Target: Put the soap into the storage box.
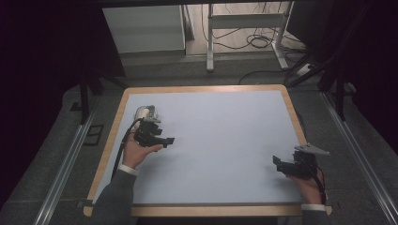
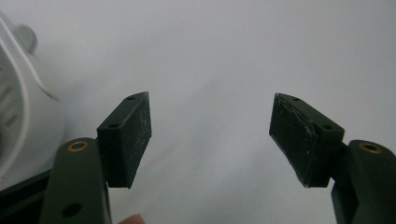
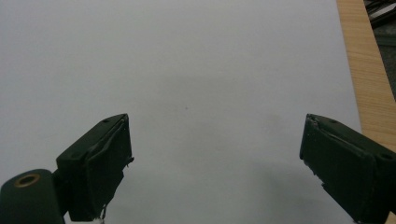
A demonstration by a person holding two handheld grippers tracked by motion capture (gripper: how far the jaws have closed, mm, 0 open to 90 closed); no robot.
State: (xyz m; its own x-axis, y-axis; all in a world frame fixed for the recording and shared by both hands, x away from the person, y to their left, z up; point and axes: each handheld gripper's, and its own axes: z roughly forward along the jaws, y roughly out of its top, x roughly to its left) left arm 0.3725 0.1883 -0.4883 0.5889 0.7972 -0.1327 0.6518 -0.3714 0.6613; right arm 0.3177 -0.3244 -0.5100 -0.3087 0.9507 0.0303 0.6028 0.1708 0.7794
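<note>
No readable writing, brand or label on anything in the three views. Count: two grippers, one white object, one table. The white object (image 1: 144, 112) lies on the table (image 1: 220, 140) near its far-left corner, just beyond the left gripper (image 1: 162, 139) in the high view; it is a small rounded white and light-grey plastic piece with a curved body, and finer detail is too small to tell there. In the left gripper view the white object (image 2: 25, 116) sits at the left edge, a glossy white curved shell with a grey round knob at its top, blurred and cut off by the frame; it lies outside the jaws, beside the left pad (image 2: 128, 140), and whether it touches the gripper body I cannot tell. Left gripper: jaws spread wide, nothing between the pads, just pale table surface seen through the gap; a fingertip shows at the bottom edge. Right gripper (image 1: 281, 165) sits near the right-hand near corner of the table, held in the person's right hand (image 1: 309, 185), well apart from the white object, a grey three-cornered plate on top. In the right gripper view its jaws also stand wide apart with nothing held, bare table between them and the wooden table edge (image 3: 364, 70) at right. The table has a pale grey-blue top and a light wood border.
</note>
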